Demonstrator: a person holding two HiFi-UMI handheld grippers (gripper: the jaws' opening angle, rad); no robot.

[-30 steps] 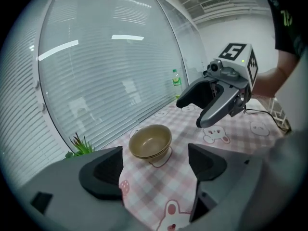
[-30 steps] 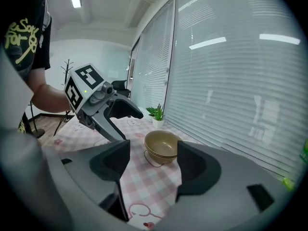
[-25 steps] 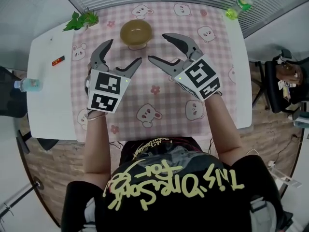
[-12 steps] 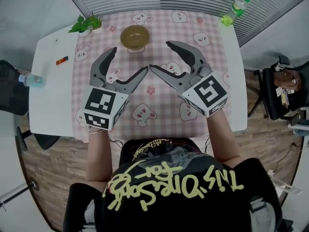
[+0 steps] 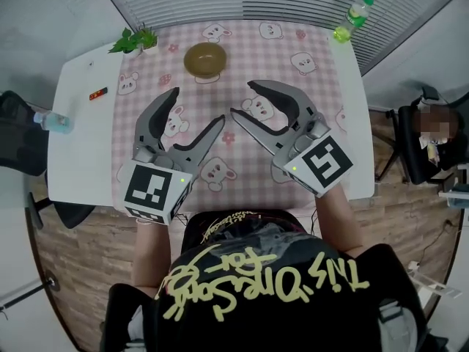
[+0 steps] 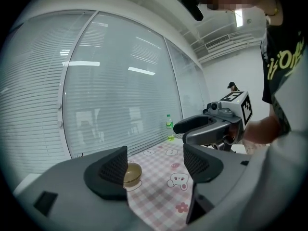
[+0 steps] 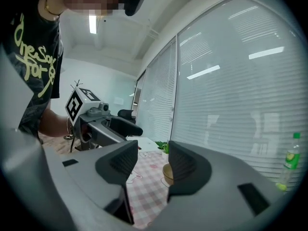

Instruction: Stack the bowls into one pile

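Note:
A pile of olive-brown bowls (image 5: 204, 59) stands on the pink checked cloth (image 5: 249, 50) near the table's far edge. Both grippers hover above the table's near half, well short of the bowls. My left gripper (image 5: 196, 106) has its jaws apart and closing, with nothing between them. My right gripper (image 5: 243, 98) is closing too, also empty. In the left gripper view the bowls (image 6: 132, 174) show beyond my left gripper (image 6: 155, 165), half hidden by the left pad. In the right gripper view the bowls (image 7: 167, 173) peek between the pads of my right gripper (image 7: 151, 163).
A small potted plant (image 5: 133, 39) stands at the cloth's far left corner, a green bottle (image 5: 352, 15) at the far right corner. A clear bottle (image 5: 53, 122) and a small red item (image 5: 98, 93) lie on the white table to the left. A chair (image 5: 418, 145) stands at the right.
Both grippers have risen and drawn back toward the person, away from the bowls. Their jaws stand a little narrower than before.

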